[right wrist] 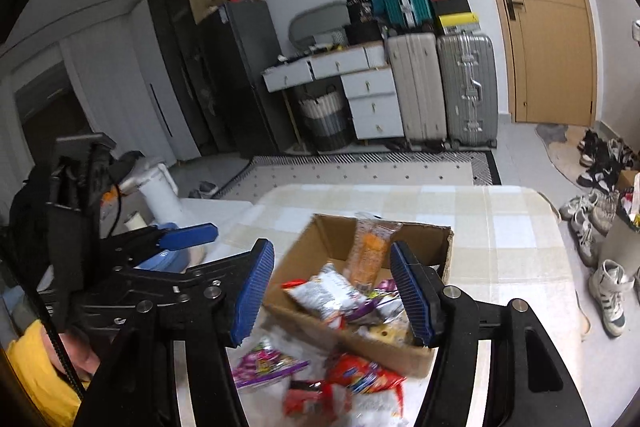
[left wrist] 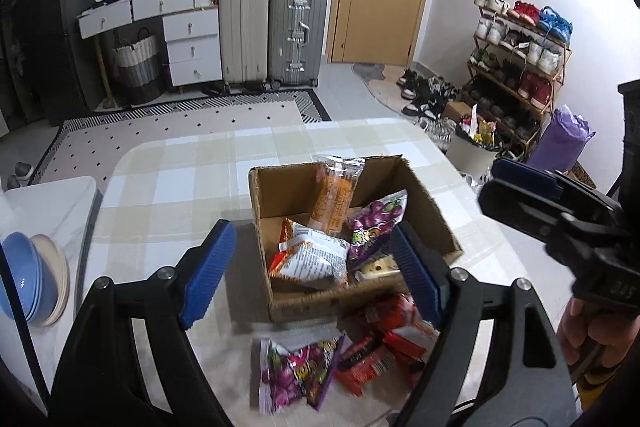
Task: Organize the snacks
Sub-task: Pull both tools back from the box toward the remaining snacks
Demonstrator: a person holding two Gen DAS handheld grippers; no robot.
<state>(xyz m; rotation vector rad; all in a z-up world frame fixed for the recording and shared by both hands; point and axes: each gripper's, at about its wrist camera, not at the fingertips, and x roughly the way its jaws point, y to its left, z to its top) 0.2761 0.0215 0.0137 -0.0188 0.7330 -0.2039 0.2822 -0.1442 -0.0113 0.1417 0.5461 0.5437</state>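
Note:
An open cardboard box (left wrist: 288,183) (right wrist: 320,239) stands on the checked table and holds several snack packets: an upright orange one (left wrist: 334,199), a purple grape one (left wrist: 372,227) and a white-and-orange bag (left wrist: 312,259). On the table in front of the box lie a purple candy bag (left wrist: 296,375) (right wrist: 264,367) and red packets (left wrist: 384,339) (right wrist: 360,379). My left gripper (left wrist: 312,271) is open and empty above the box's near edge. My right gripper (right wrist: 332,295) is open and empty above the box; it also shows at the right of the left wrist view (left wrist: 520,187).
Stacked blue and beige bowls (left wrist: 32,279) sit on a white side surface at the left. The table's checked cloth (left wrist: 180,167) stretches beyond the box. Suitcases, drawers, a shoe rack and a bin stand on the floor behind.

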